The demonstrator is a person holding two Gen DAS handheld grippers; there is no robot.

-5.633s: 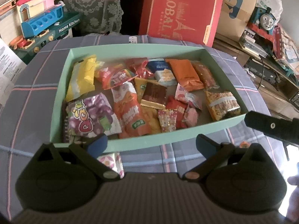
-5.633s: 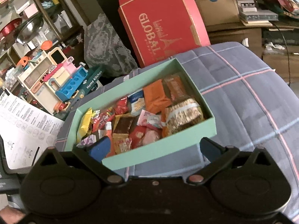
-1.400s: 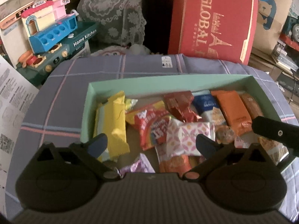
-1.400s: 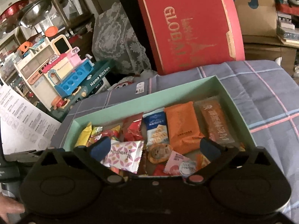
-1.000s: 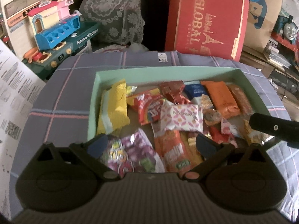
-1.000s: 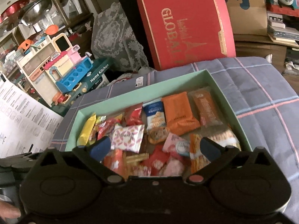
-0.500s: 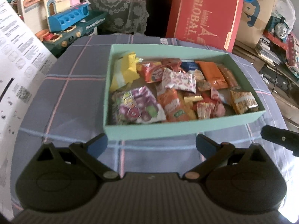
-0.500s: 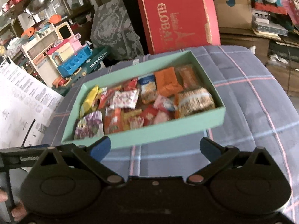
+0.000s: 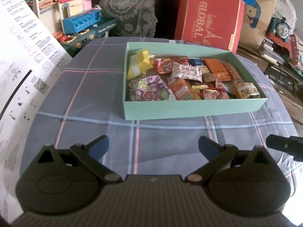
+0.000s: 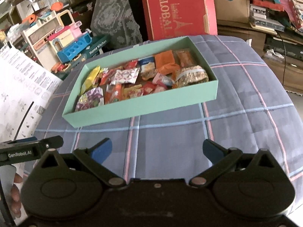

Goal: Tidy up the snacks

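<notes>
A mint green box (image 9: pixel 189 111) sits on the plaid grey-blue cloth and is full of several wrapped snacks: a yellow pack (image 9: pixel 139 64), a purple pack (image 9: pixel 149 91), a pink-patterned white pack (image 9: pixel 186 72), an orange pack (image 9: pixel 215 69). The box also shows in the right wrist view (image 10: pixel 132 109). My left gripper (image 9: pixel 152 144) is open and empty, well short of the box. My right gripper (image 10: pixel 156 149) is open and empty, also back from the box. The right gripper's finger shows at the right edge of the left wrist view (image 9: pixel 284 145).
A red "GLOBAL" box (image 9: pixel 210 19) stands behind the table. A toy kitchen set (image 9: pixel 83 24) is at the back left. A white printed sheet (image 9: pixel 19 60) hangs on the left. A cardboard box and a toy train (image 9: pixel 282 28) are at the right.
Both grippers have pulled back from over the box; it now lies farther ahead. A pink-patterned white pack that lay on the cloth earlier is now in the box.
</notes>
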